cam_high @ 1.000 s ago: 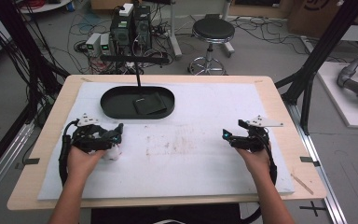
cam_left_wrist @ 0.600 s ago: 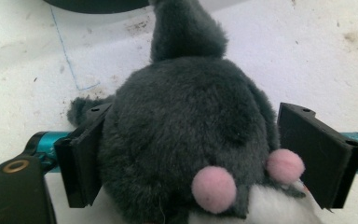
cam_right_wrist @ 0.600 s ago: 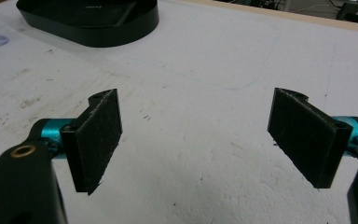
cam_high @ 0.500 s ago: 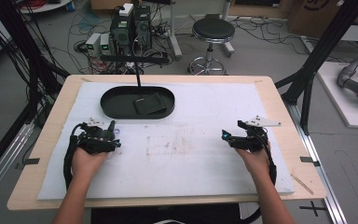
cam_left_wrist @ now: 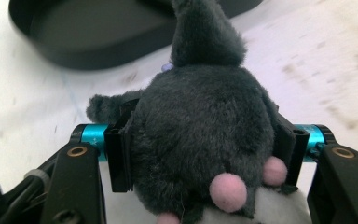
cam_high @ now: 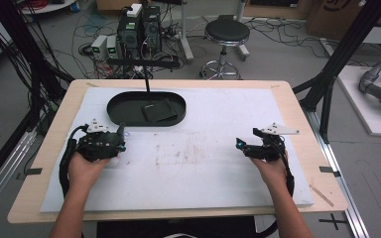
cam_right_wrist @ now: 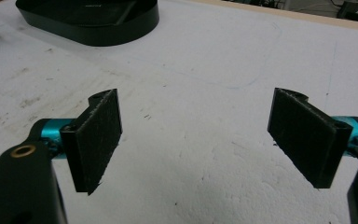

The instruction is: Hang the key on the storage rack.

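A dark grey plush toy [cam_left_wrist: 200,126] with pink paw spots and a white patch sits between the pads of my left gripper [cam_left_wrist: 205,140]. The jaws have just been closing and now press on its sides. In the high view the left gripper [cam_high: 115,141] is at the left of the white mat, and the toy's ear [cam_high: 120,132] sticks up toward the black oval tray [cam_high: 114,106]. My right gripper [cam_right_wrist: 200,140] is open over bare mat, with nothing between its pads. In the high view this right gripper [cam_high: 243,145] is at the right of the mat.
The tray [cam_left_wrist: 74,51] holds a flat dark object [cam_high: 159,110], and a thin black post [cam_high: 146,82] rises at its far rim. The white mat [cam_high: 203,163] has brown stains at its middle. Beyond the table stand a stool [cam_high: 226,34] and electronics boxes [cam_high: 134,27].
The left gripper has swung from pointing right to pointing at the tray, closed on the plush toy and risen slightly. The right gripper has stayed in place.
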A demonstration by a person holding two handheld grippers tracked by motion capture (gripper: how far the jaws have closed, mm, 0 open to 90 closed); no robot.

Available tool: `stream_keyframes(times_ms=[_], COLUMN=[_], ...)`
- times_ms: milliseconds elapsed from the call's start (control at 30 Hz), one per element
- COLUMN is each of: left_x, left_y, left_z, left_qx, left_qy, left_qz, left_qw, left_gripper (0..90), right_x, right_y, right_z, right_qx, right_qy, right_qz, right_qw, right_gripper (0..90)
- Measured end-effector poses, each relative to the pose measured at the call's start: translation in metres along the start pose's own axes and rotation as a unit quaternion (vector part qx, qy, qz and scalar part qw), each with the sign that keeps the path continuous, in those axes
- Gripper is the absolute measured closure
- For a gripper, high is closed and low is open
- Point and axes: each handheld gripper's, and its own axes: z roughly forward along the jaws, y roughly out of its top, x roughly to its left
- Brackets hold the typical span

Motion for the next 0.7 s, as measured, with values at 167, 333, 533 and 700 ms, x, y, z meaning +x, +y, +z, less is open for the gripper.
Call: stream_keyframes(times_ms=[167,333,533,700], left_x=[-0.001,-0.007,-0.019,-0.021], left_y=[0.02,0.054,0.093,0.109], left_z=[-0.014,-0.02,-0.02,-0.016], left_qx=[-0.036,-0.052,-0.058,-0.062], left_qy=[-0.028,-0.033,-0.03,-0.036], left_qz=[0.002,0.021,0.06,0.062], left_qw=[0.999,0.9979,0.996,0.9955], left_gripper=[38.4,38.2,38.0,38.1], right_x=[0.001,-0.001,-0.003,-0.002], right_y=[0.0,0.0,0.0,0.0], right_z=[0.001,0.001,0.001,0.001], right_qx=[-0.004,-0.006,-0.008,-0.008], right_qy=[0.003,0.006,0.006,0.007], right_qz=[-0.002,0.003,0.005,0.004], right_qw=[1.0,1.0,0.9999,0.9999], right_gripper=[18.1,18.1,18.1,18.1])
